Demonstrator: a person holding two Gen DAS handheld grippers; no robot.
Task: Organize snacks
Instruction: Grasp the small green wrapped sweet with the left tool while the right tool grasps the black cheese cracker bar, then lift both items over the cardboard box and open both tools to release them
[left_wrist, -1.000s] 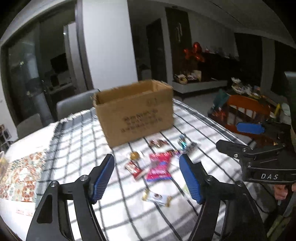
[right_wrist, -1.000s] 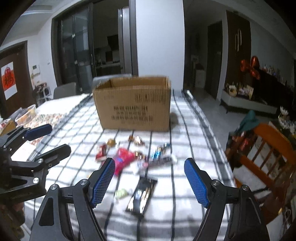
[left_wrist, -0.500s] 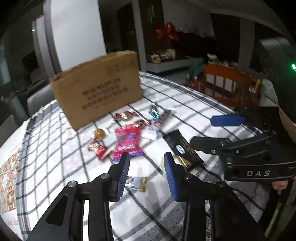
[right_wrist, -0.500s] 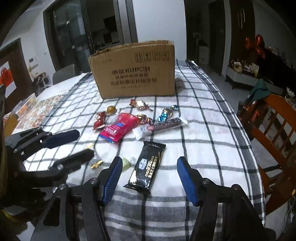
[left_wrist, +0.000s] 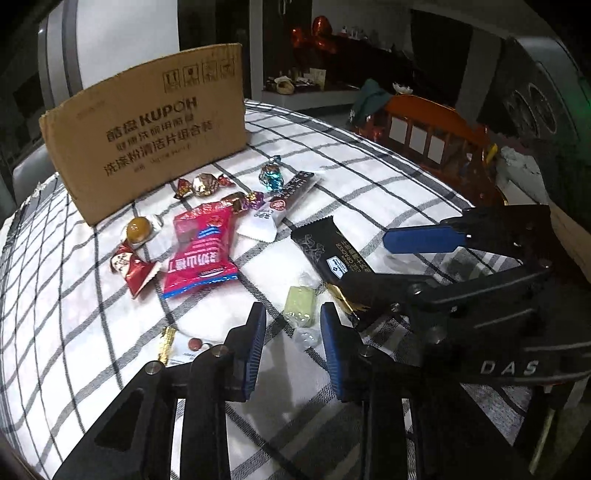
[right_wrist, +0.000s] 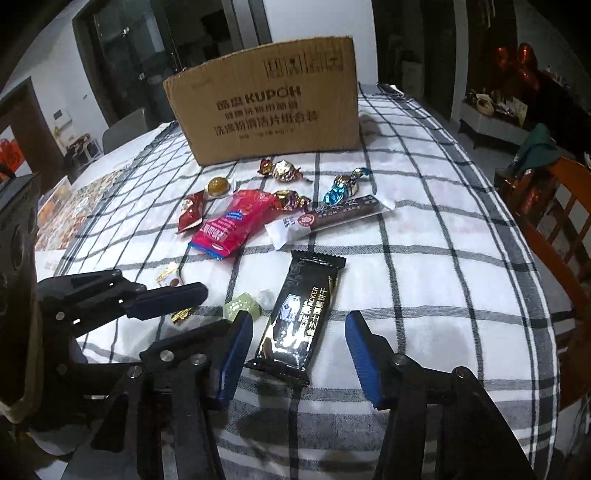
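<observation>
The tabletop, under a checked cloth, carries a cardboard box at its far side; the camera sits below the rim, so what is in it cannot be told. All the snacks lie loose on the cloth in front of the box. The red pouch lies slantwise, one end towards the box. A long bar lies nearly crosswise beside it. The black cracker pack lies with its long axis running from near edge to far, tilted slightly right, its near end between the blue pads of the right claw, which stand well clear of both its sides; this claw has just been closing and holds nothing. The green candy lies just left of the pack, its long axis running near to far, directly ahead of the left claw, beyond the fingertips. That claw has just been closing to a narrow gap and grips nothing. Small wrapped sweets lie scattered nearer the box.
</observation>
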